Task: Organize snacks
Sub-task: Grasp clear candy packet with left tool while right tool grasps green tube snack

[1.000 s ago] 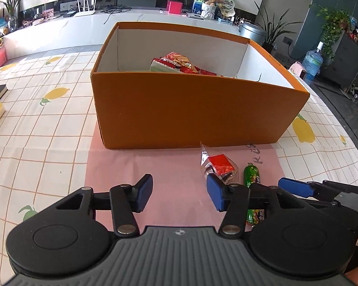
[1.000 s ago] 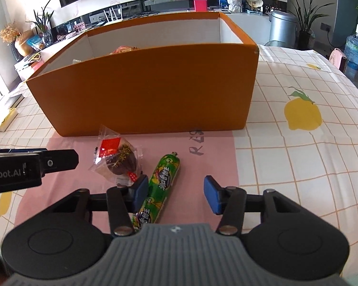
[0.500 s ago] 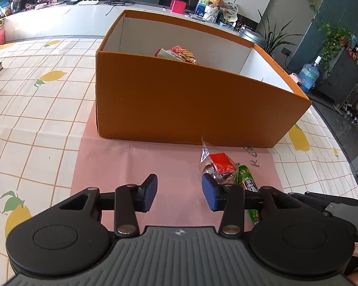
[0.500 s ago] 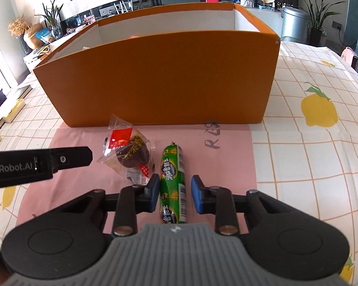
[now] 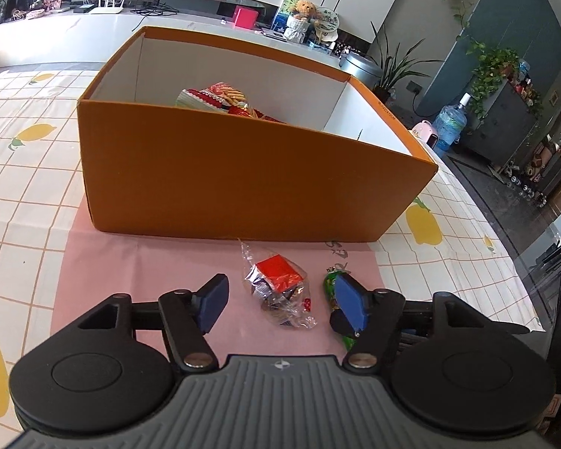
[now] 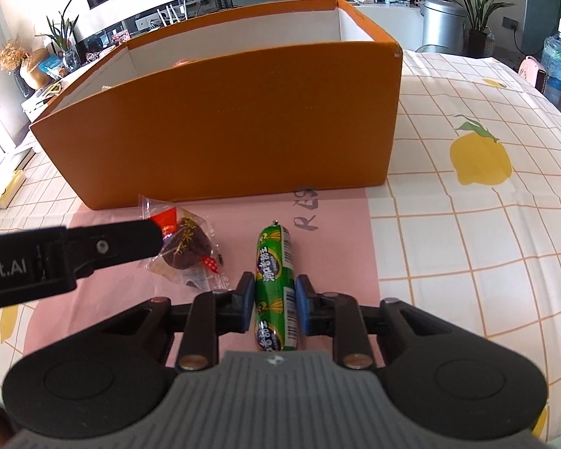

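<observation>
Right claw clamped on green sausage; left claw just opened wide around clear-wrapped snack, near orange box.

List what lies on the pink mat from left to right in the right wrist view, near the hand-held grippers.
Left hand-held gripper's finger → clear-wrapped dark snack → green sausage stick, clamped between the pads of the right hand-held gripper → handwritten marking on the mat.

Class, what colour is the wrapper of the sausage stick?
Green, with yellow-and-white print; the sausage stick shows best in the right wrist view.
</observation>
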Motion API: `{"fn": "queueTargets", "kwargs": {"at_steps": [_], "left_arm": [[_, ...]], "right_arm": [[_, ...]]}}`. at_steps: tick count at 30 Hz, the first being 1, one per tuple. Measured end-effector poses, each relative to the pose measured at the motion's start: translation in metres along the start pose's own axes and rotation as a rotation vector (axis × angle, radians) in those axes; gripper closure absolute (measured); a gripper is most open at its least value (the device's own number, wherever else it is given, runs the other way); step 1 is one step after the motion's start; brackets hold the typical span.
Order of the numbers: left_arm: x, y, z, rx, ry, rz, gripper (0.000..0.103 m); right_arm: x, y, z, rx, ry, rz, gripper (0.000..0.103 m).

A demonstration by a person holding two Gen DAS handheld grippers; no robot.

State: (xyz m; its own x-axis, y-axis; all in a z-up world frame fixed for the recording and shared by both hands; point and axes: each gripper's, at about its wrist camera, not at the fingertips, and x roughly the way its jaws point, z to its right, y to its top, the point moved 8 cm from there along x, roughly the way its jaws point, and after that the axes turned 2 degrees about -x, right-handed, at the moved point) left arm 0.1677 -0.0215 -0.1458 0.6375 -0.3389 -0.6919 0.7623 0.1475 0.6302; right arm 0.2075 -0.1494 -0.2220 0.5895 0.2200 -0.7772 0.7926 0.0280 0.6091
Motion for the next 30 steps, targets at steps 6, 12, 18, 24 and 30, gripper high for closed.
{"fn": "queueTargets", "kwargs": {"at_steps": [6, 12, 18, 24, 30], "left_arm": [[0.016, 0.0, 0.001, -0.037, 0.021, -0.036, 0.019], [0.033, -0.001, -0.004, -0.061, 0.049, -0.056, 0.031], [0.041, -0.003, -0.003, -0.04, 0.036, -0.057, 0.05], [0.038, -0.002, -0.007, -0.026, 0.03, -0.037, 0.053], [0.034, -0.001, -0.006, -0.008, 0.033, -0.029, 0.063]], "right_arm": [[0.003, 0.001, 0.002, 0.011, 0.006, -0.003, 0.082], [0.003, 0.001, 0.002, 0.005, -0.001, 0.006, 0.082], [0.004, 0.002, 0.001, 0.008, 0.002, 0.013, 0.083], [0.004, 0.002, 0.001, 0.004, 0.0, 0.016, 0.082], [0.003, 0.001, 0.0, 0.002, 0.0, 0.016, 0.083]]}}
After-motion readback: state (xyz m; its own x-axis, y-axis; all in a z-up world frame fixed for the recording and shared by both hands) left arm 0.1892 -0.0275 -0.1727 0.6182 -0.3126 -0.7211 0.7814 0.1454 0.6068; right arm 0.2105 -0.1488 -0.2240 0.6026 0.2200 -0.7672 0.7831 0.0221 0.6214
